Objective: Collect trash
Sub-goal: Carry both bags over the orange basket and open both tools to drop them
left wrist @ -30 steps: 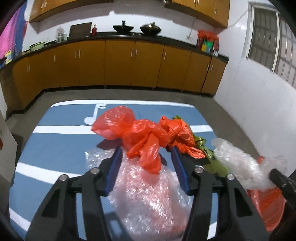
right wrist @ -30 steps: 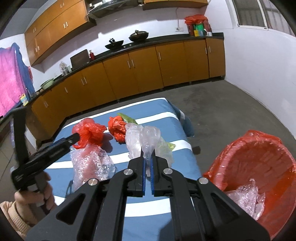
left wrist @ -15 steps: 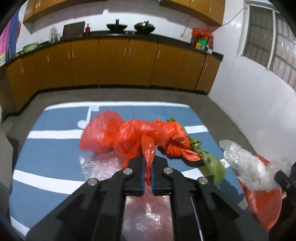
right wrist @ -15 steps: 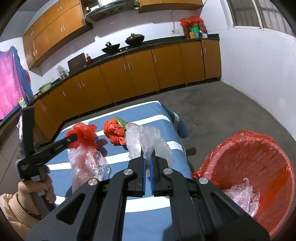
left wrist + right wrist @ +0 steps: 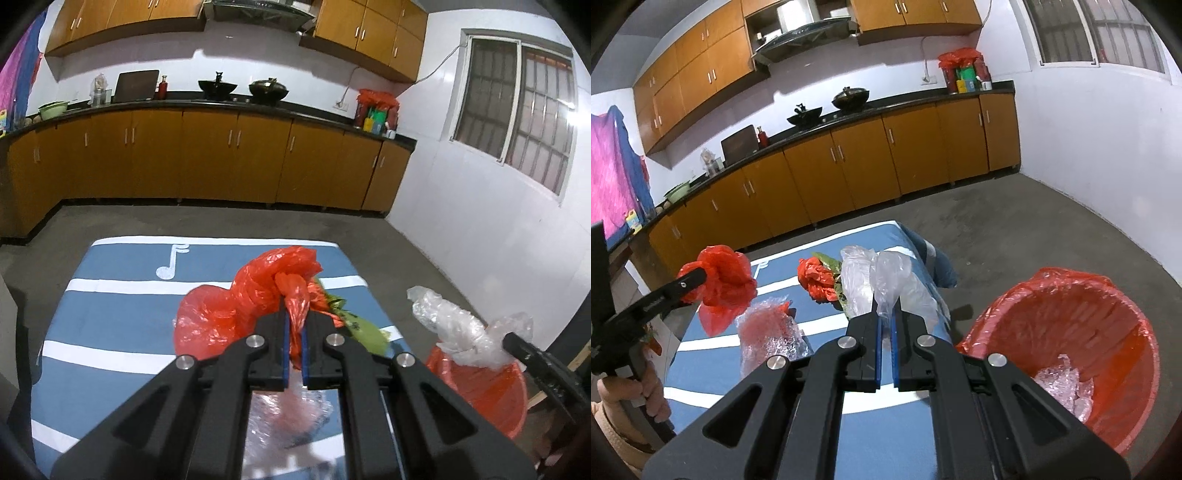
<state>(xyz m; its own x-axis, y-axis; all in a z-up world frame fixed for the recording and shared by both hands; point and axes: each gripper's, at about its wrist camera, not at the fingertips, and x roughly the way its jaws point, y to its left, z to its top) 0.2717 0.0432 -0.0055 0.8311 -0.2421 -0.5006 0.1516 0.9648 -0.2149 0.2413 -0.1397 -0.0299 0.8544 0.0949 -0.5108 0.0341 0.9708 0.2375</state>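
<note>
Your left gripper point(image 5: 294, 347) is clamped on a twisted tail of the red plastic bag point(image 5: 236, 314), which sits in the lower centre of the left wrist view, lifted clear of the blue striped mat point(image 5: 110, 314). Your right gripper point(image 5: 885, 325) is pinched together on the neck of a clear plastic bag point(image 5: 886, 277), low and central in its own view. Both loads look feather-light, soft and slick; film like this can slide out of flat pads, so judge a bunched knot or twisted neck the safest hold, not a single loose layer.

Just beyond, in the left centre of the right wrist view, a wad of bubble wrap point(image 5: 772, 332) lies on the mat. It should crush easily, so take it across its thick middle. Further along, near the mat's far edge, a second red bag point(image 5: 816, 280) lies touching a green wrapper point(image 5: 827, 263); grab the red one by its crumpled crest.

At the right of the frame the red-lined bin point(image 5: 1071, 332) stands on the floor beside the mat, some clear film already inside. Beyond it all run the kitchen cabinets point(image 5: 886, 166).
</note>
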